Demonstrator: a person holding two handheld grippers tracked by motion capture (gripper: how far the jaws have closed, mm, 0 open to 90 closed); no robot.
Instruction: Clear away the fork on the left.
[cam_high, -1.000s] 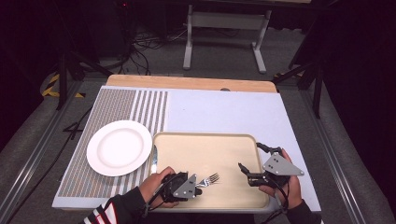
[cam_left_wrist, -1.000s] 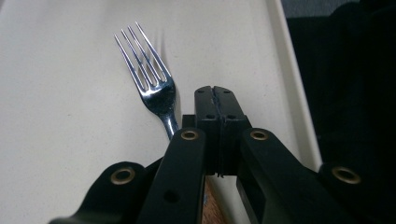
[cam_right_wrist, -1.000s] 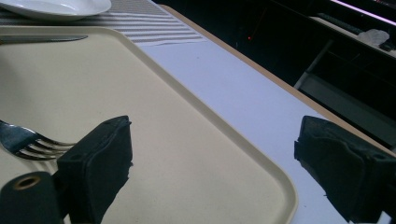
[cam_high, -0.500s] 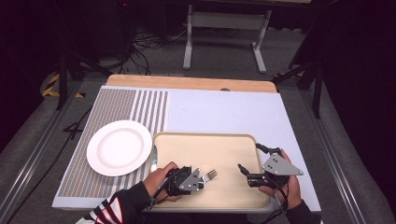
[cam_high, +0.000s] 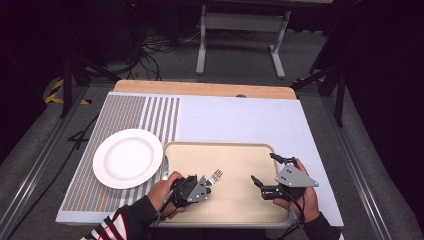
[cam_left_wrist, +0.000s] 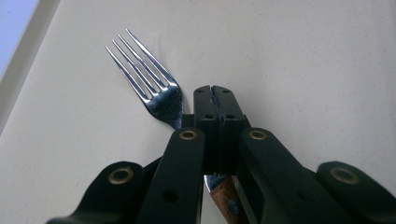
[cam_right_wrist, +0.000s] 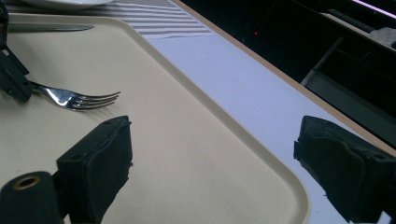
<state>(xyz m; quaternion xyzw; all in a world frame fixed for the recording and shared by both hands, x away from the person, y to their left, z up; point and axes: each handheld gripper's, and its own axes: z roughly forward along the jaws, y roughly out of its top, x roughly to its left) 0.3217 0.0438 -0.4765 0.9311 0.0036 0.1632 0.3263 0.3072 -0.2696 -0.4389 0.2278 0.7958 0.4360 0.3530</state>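
I am seeing no writing anywhere. My left gripper (cam_left_wrist: 215, 100) is squeezing tight on a shiny metal fork (cam_left_wrist: 149, 88) with a brown wooden handle, low in the middle of the smooth tan tray (cam_high: 240, 152). My right gripper (cam_high: 265, 172) is sitting wide open, holding nothing, lower right. A round white plate (cam_high: 127, 158) is lying left, just beside the tray, on a striped mat (cam_high: 125, 112).

Even overhead light brightens the table (cam_high: 240, 120), surroundings stay dark, and the near tongs blur.
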